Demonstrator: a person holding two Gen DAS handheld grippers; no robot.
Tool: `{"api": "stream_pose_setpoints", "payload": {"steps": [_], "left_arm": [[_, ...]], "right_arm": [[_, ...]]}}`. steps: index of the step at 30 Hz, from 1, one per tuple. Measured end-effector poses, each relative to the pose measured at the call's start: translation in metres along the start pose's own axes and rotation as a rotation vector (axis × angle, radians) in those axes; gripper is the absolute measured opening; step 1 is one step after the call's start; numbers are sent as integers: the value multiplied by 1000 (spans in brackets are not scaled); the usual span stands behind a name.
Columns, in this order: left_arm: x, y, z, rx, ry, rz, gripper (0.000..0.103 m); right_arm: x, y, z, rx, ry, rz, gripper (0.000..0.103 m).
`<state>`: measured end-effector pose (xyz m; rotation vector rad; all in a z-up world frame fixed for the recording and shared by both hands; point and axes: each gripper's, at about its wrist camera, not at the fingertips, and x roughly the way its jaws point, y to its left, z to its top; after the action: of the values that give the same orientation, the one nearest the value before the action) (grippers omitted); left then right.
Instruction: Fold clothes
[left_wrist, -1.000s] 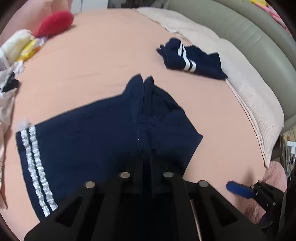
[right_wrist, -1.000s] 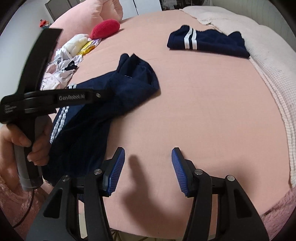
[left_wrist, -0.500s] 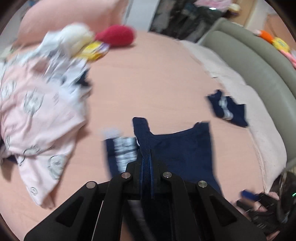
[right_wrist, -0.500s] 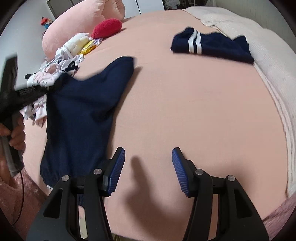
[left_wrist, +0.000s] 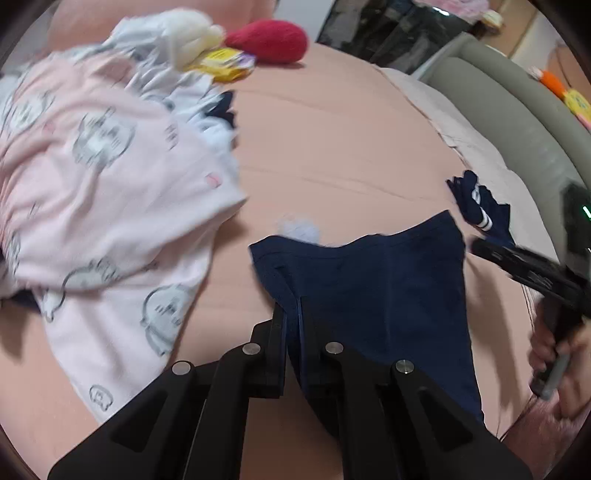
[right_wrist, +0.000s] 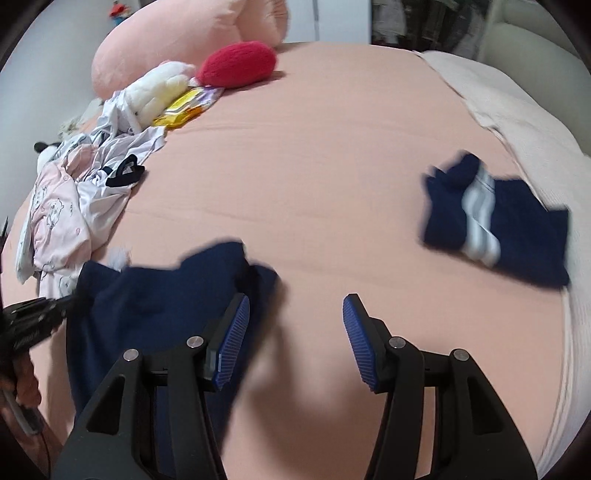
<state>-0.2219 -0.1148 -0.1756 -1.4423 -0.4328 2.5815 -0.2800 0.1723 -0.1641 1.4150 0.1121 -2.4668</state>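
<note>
Navy garment (left_wrist: 369, 295) pinched between left tongs (left_wrist: 291, 314).

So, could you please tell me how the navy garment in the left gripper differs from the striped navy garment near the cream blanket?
The navy garment in the left gripper is pinched and spread open; the striped navy garment lies folded, untouched. White stripes show only on the folded one. Both are dark navy, on the peach sheet.
</note>
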Motion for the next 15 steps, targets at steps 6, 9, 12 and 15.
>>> {"api": "stream_pose_setpoints", "payload": {"steps": [6,9,12,15], "left_arm": [[1,-11,8,22,-11,-42,6],[3,-15,11,24,-11,-39,6],[5,-5,9,16,5,6,6],[15,3,7,-5,49,34,6]], "right_arm": [[39,22,1,-36,138,66,44],[33,36,-9,-132,130,16,44],[26,32,-12,-138,115,-70,43],[23,13,-14,-132,105,-218,41]]}}
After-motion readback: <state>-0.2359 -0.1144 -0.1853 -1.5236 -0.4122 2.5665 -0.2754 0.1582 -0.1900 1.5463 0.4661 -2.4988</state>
